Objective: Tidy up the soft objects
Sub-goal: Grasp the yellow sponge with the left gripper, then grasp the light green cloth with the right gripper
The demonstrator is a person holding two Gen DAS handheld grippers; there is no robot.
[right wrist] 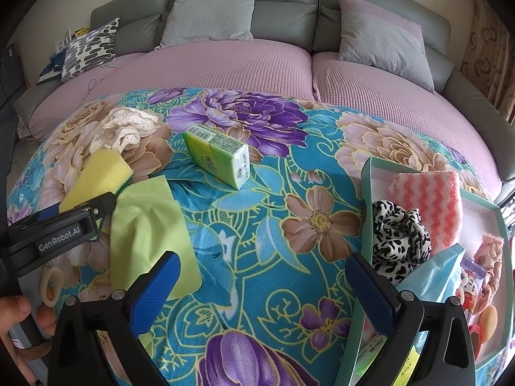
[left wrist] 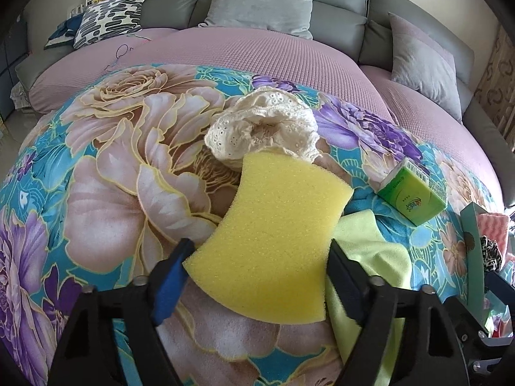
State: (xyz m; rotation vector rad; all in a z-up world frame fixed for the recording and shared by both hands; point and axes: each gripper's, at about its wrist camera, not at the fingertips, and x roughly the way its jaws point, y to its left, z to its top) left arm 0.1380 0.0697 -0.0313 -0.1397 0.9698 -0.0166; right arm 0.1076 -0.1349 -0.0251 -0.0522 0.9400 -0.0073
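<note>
A yellow sponge lies on the floral blanket, between the fingers of my left gripper, whose pads touch its two side edges. A cream lace cloth sits just beyond the sponge. A lime-green cloth lies to its right, partly under the right finger. In the right wrist view the left gripper reaches the sponge from the left. My right gripper hangs open above bare blanket with nothing between its fingers.
A green tissue pack lies mid-blanket. A teal box at the right holds a pink striped towel, a leopard-print scrunchie and small items. A pale ring and a person's hand are at lower left. Sofa cushions stand behind.
</note>
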